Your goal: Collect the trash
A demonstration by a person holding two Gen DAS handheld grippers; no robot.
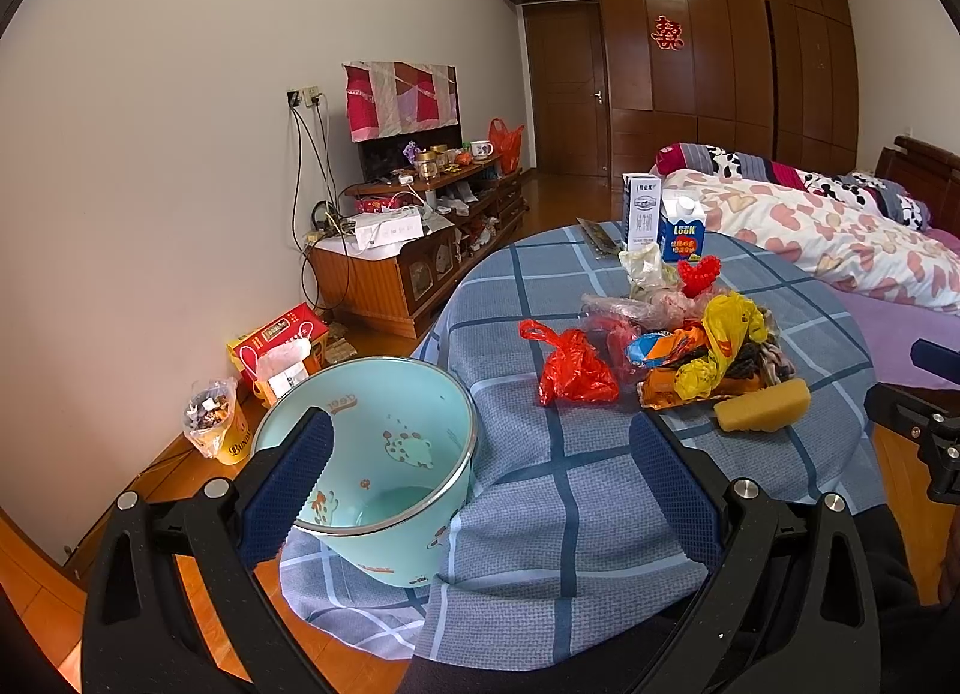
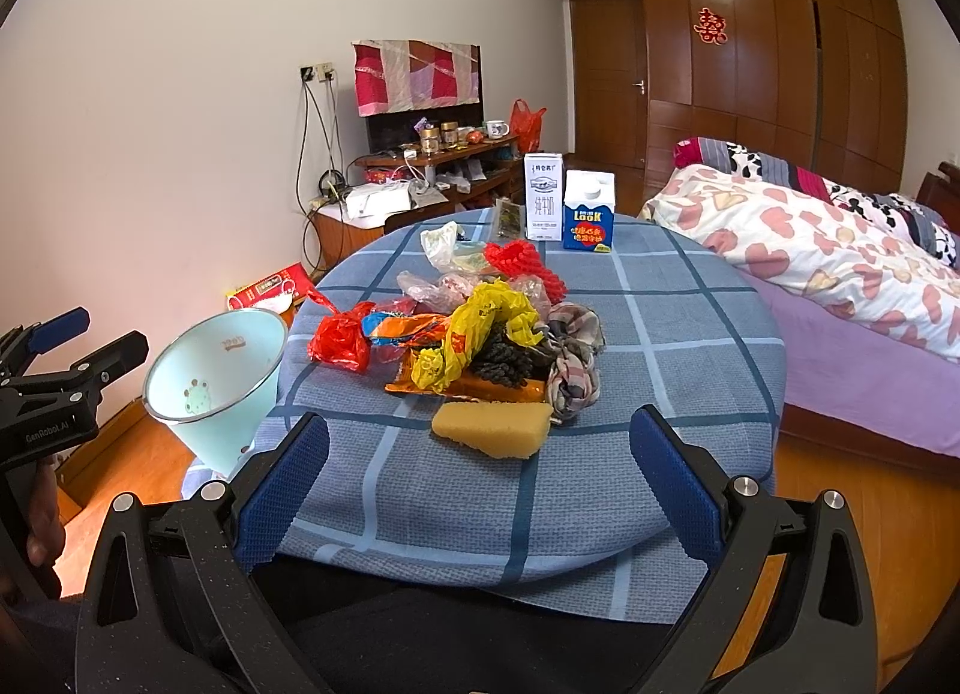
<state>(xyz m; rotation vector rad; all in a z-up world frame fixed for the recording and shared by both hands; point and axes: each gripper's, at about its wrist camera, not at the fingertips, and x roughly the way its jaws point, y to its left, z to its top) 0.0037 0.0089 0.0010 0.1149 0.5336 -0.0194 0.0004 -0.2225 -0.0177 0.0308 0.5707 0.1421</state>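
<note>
I have both grippers hanging at the near edge of the round table (image 2: 690, 334), which is covered in a blue checked cloth. My left gripper (image 1: 480, 490) has its fingers spread wide with nothing between them; the left pad sits in front of the rim of a pale turquoise bin (image 1: 384, 454) that stands on the floor just beside the table's left edge, its mouth open and its visible inside bare. My right gripper (image 2: 480, 490) is likewise wide apart and holding nothing, hovering near a yellow sponge (image 2: 492, 429). The trash lies heaped in the middle of the table: a red plastic bag (image 2: 339, 340) on the left side of the pile, a yellow plastic bag (image 2: 480, 334) on top, an orange wrapper (image 2: 414, 331) under it, and a checked cloth scrap (image 2: 573, 358) at the right. Behind the pile stand a white milk carton (image 2: 543, 196) and a blue carton (image 2: 589, 214), side by side.
</note>
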